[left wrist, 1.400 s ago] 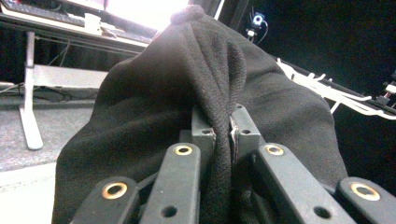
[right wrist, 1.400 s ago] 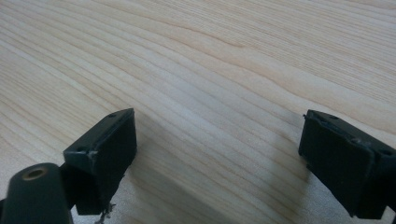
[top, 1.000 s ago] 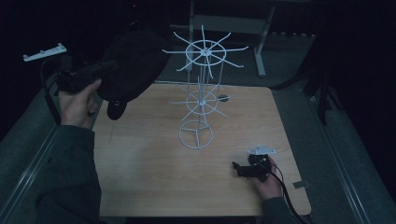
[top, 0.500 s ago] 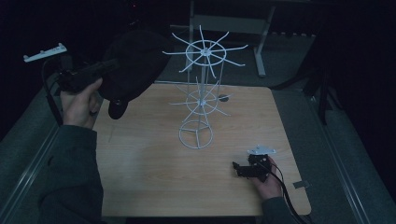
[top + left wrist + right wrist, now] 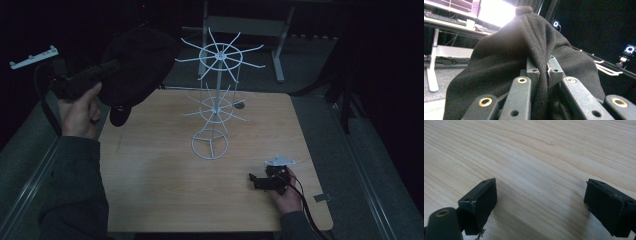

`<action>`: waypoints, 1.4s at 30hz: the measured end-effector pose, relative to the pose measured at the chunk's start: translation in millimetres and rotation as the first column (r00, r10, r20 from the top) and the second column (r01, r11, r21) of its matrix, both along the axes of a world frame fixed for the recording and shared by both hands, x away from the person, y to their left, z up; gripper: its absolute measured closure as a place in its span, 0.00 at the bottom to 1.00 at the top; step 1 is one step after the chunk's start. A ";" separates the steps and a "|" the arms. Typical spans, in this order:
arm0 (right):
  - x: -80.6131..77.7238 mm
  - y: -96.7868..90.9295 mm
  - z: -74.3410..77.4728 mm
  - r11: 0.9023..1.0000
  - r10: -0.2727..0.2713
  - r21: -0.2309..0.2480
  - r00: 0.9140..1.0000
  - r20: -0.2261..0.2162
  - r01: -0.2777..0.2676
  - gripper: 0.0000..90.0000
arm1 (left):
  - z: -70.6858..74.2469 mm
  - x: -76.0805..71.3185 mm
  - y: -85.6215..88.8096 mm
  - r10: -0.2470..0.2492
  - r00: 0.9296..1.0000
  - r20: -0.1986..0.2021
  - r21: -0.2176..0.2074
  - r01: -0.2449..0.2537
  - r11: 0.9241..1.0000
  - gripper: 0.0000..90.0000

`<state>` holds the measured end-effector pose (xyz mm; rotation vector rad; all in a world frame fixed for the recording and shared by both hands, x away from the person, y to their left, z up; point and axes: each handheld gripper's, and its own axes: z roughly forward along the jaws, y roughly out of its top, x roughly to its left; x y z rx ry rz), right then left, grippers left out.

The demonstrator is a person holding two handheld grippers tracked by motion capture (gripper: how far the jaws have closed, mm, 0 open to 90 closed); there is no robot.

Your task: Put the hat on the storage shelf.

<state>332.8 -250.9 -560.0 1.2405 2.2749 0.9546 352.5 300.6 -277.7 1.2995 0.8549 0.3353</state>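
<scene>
A black fleece cap (image 5: pixel 137 67) hangs in the air over the table's far left corner, held up by my left gripper (image 5: pixel 112 67). In the left gripper view the two jaws are shut on a fold of the cap (image 5: pixel 506 62), pinched at my left gripper (image 5: pixel 543 71). A white wire display stand (image 5: pixel 215 100) with two tiers of spoke arms rises from a ring base at the table's middle; the cap hangs just left of its upper arms. My right gripper (image 5: pixel 257 180) rests low at the near right of the table, and in its own view my right gripper (image 5: pixel 541 202) stands open above bare wood.
The light wood table (image 5: pixel 160 185) has grey floor on both sides. A white bracket (image 5: pixel 32 56) lies at the far left. A desk frame (image 5: pixel 250 25) stands behind the table. A small dark disc (image 5: pixel 239 105) lies beyond the stand.
</scene>
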 end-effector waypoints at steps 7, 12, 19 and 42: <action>0.0 0.0 0.0 1.000 0.000 0.000 1.000 -0.001 0.000 0.12 | 3.3 -6.0 2.2 -0.012 1.000 0.028 -0.042 0.013 0.999 0.94; 0.0 0.0 0.0 1.000 0.000 0.000 1.000 0.000 0.000 0.12 | 5.5 -10.2 -0.8 -0.037 0.998 0.044 -0.052 0.039 0.998 0.94; 0.0 0.0 0.0 1.000 0.000 0.000 1.000 0.000 0.000 0.12 | 7.1 -11.7 -10.1 -0.093 0.994 0.065 -0.071 0.098 0.993 0.94; -0.1 0.0 0.1 1.000 0.000 0.000 1.000 -0.001 0.000 0.12 | -35.3 9.6 -44.3 -0.177 0.982 -0.070 0.137 0.185 0.973 0.92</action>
